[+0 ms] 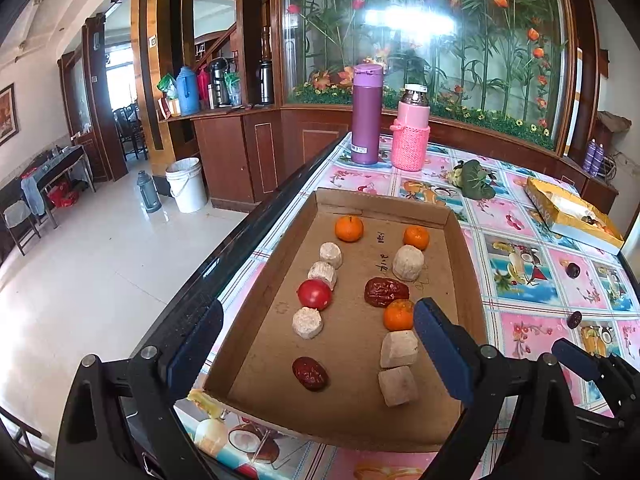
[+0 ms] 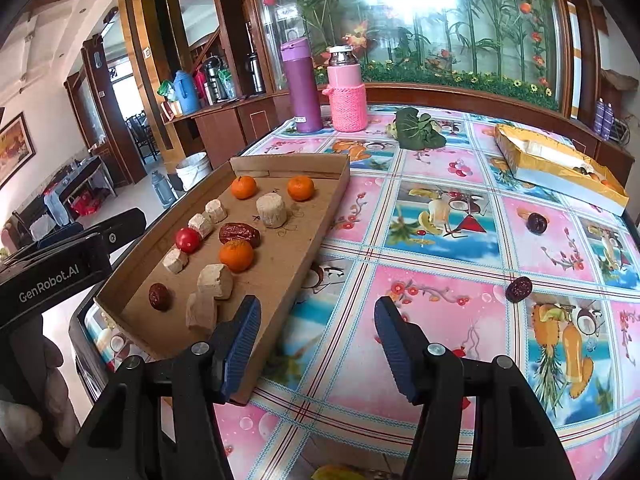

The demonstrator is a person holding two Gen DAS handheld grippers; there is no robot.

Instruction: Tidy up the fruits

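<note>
Cardboard tray (image 2: pixel 328 200) ahead-left of the right hand-held gripper (image 2: pixel 316 344) carries tangerines, jujubes and a tomato (image 2: pixel 187 239). Both grippers are spread apart, empty; the left hand-held gripper (image 1: pixel 316 344) hovers over the tray. A loose jujube (image 2: pixel 518 289) ahead-right could be rolled off the bench (image 2: pixel 440 320) if nudged by a pad.

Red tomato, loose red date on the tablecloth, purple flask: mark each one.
Red tomato (image 1: pixel 314 294), left wrist view, middle of its skin.
Loose red date (image 2: pixel 518 289), right wrist view, its centre.
Purple flask (image 2: pixel 305 92), right wrist view, mid body.
</note>
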